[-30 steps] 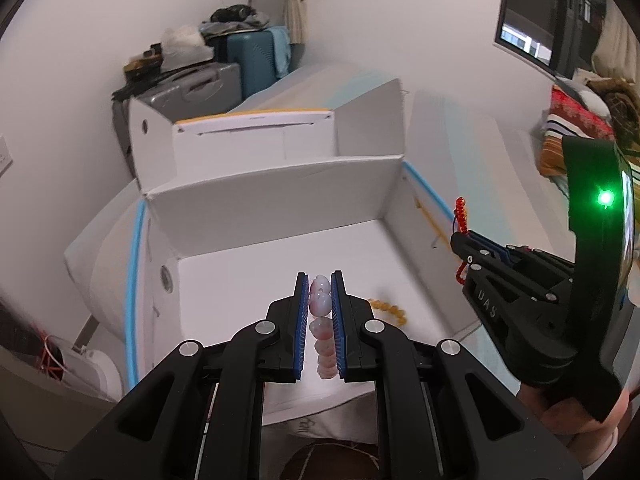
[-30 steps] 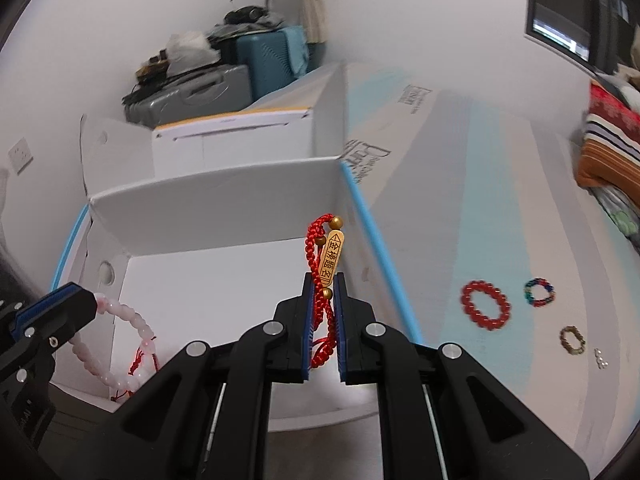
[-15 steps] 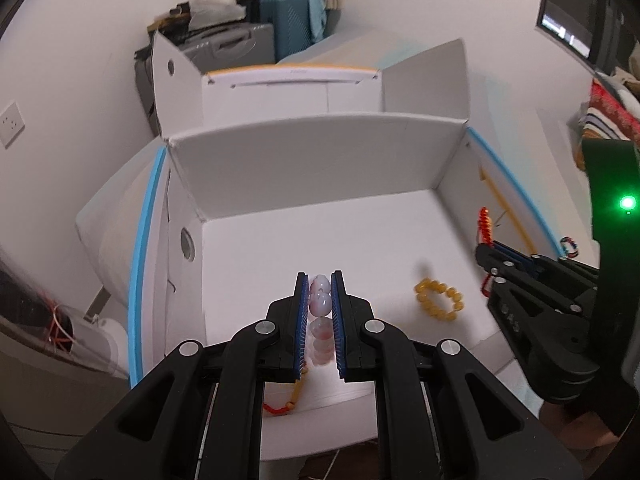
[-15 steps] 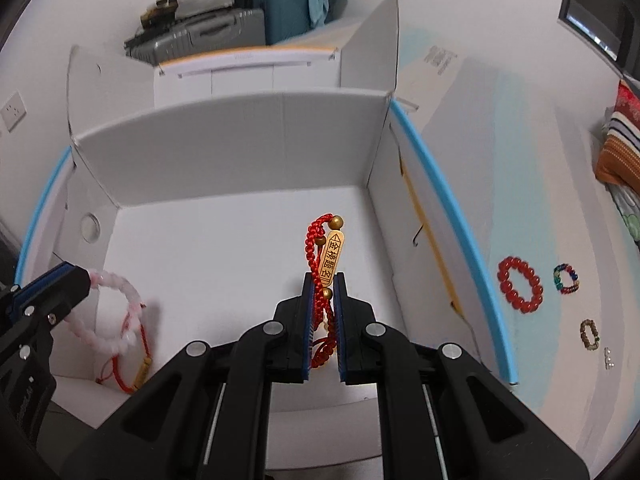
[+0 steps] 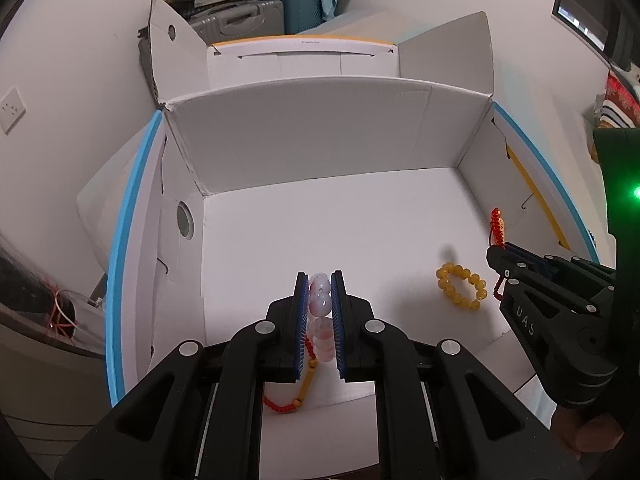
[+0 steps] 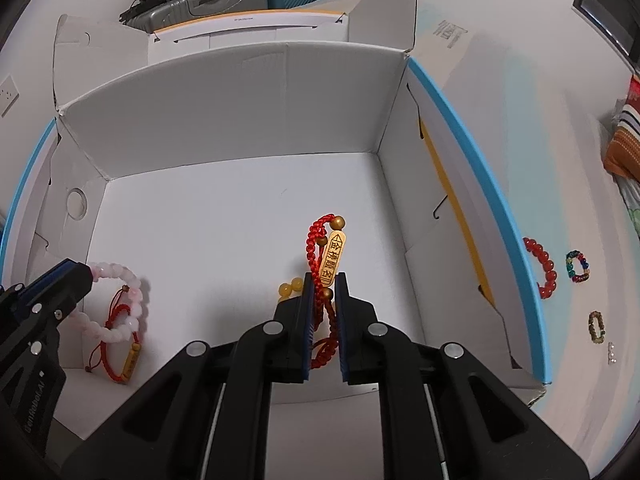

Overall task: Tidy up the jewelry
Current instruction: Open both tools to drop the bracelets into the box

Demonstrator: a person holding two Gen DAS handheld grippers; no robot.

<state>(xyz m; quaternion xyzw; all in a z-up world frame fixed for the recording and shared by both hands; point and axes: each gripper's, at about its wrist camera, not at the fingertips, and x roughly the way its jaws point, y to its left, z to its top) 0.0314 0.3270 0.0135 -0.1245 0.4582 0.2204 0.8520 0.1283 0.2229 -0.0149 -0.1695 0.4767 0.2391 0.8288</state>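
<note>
My left gripper [image 5: 320,282] is shut on a pink bead bracelet [image 5: 319,300] and holds it low inside the open white cardboard box [image 5: 320,152]; it also shows in the right wrist view [image 6: 116,304]. A red cord bracelet with a gold tube [image 6: 126,344] hangs or lies under the pink one. My right gripper [image 6: 323,280] is shut on a red braided cord bracelet with a gold tag [image 6: 333,262], inside the box at its right side. A yellow bead bracelet [image 5: 460,286] lies on the box floor between the grippers.
Outside the box on the right, on the pale surface, lie a red bead bracelet [image 6: 542,266], a multicoloured bead ring [image 6: 578,266], a small brown bead ring [image 6: 596,327] and a tiny silver piece [image 6: 611,352]. Suitcases [image 5: 240,16] stand behind the box.
Both grippers have moved forward and down into the box with their bracelets. The pink bracelet now hangs close to the box floor.
</note>
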